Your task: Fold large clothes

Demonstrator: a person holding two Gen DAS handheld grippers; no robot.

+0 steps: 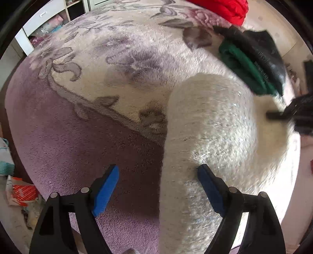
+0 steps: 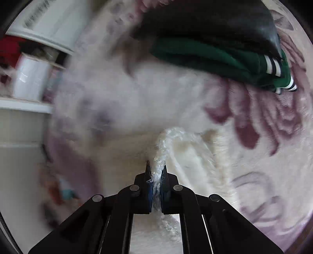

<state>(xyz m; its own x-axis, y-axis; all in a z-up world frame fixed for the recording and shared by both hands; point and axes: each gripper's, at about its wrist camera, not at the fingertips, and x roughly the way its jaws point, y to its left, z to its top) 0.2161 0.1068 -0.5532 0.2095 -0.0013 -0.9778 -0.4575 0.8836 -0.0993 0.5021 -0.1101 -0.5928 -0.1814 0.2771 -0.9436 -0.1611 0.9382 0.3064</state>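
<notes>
A fluffy cream-white garment (image 1: 207, 136) lies on the flowered rug (image 1: 109, 58), one long sleeve-like part reaching down the left wrist view. My left gripper (image 1: 158, 173) hangs open above it, its blue pads (image 1: 106, 187) wide apart, straddling the garment's left edge without pressing it. At the right edge of that view the other gripper shows as a dark blur (image 1: 289, 115) over the garment. My right gripper (image 2: 156, 168) is shut on a bunched edge of the white garment (image 2: 162, 152), which trails away from the jaws onto the rug (image 2: 273, 175).
A stack of folded clothes, black over green (image 1: 248, 64) (image 2: 225, 56), lies on the rug beyond the garment. A red item (image 1: 225, 7) sits at the far edge. White shelves (image 1: 49, 19) (image 2: 39, 58) stand past the rug. Packets (image 1: 21, 193) lie on the floor at left.
</notes>
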